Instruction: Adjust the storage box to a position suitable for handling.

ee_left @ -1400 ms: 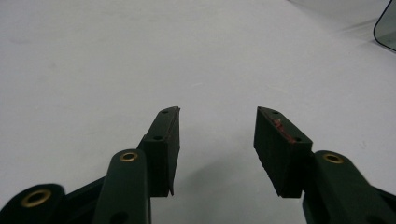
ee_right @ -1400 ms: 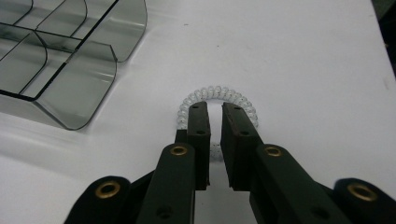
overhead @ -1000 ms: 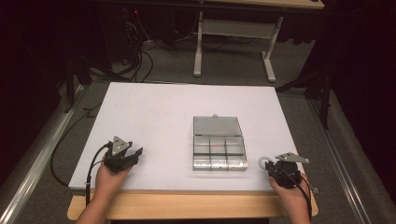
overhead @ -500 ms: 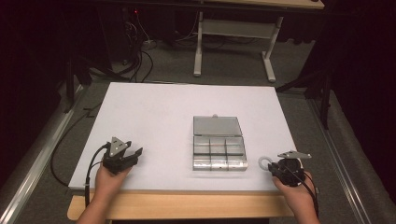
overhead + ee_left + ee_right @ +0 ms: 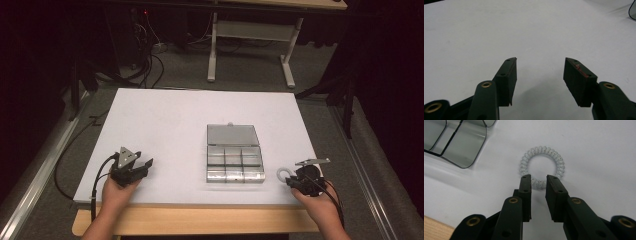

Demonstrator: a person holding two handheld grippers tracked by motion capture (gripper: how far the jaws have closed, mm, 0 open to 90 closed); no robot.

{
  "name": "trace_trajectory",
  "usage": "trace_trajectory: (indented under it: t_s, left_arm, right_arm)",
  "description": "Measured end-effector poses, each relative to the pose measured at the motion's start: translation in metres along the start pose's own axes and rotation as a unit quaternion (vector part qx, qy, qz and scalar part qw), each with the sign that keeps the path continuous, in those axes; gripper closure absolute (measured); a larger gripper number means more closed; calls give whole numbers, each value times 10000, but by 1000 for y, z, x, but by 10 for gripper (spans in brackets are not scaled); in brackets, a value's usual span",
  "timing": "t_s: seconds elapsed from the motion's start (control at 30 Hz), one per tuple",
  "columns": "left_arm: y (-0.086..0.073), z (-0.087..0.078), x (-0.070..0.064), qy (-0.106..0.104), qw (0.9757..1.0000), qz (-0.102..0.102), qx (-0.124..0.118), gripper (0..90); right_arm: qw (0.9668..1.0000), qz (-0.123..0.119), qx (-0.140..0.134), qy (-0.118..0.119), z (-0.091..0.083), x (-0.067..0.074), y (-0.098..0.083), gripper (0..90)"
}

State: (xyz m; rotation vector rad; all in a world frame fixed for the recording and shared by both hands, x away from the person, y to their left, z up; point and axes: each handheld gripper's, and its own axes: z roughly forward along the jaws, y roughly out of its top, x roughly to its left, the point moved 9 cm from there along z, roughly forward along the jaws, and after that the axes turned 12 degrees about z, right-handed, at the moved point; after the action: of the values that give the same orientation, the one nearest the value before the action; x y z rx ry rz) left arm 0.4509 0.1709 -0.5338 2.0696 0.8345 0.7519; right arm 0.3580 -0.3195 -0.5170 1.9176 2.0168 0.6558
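Right now your right gripper [image 5: 538, 178] sits at the near right edge of the white table [image 5: 165, 120], its jaws narrow and just opening, with the near arc of the clear coil hair tie [image 5: 541, 167] between the tips; whether the pads press on it I cannot tell. The tie lies flat just right of the clear compartment box [image 5: 234, 154], whose lid stands open at the back and whose compartments look empty. Your left gripper [image 5: 539, 65] rests at the near left, jaws wide, nothing between them
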Motion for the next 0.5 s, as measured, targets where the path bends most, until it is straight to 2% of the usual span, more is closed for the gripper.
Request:
trace_trajectory:
  t_s: [0.2, 0.5]
  left_arm:
    - [0, 0, 0, -2, 10000, 15, 0, 447]
    - [0, 0, 0, 0, 10000, 24, 15, 448]
  right_arm:
    - [9996, -40, 267, 23, -1, -2, 2, 725]
    - [9988, -58, 491, -65, -3, -7, 6, 714]
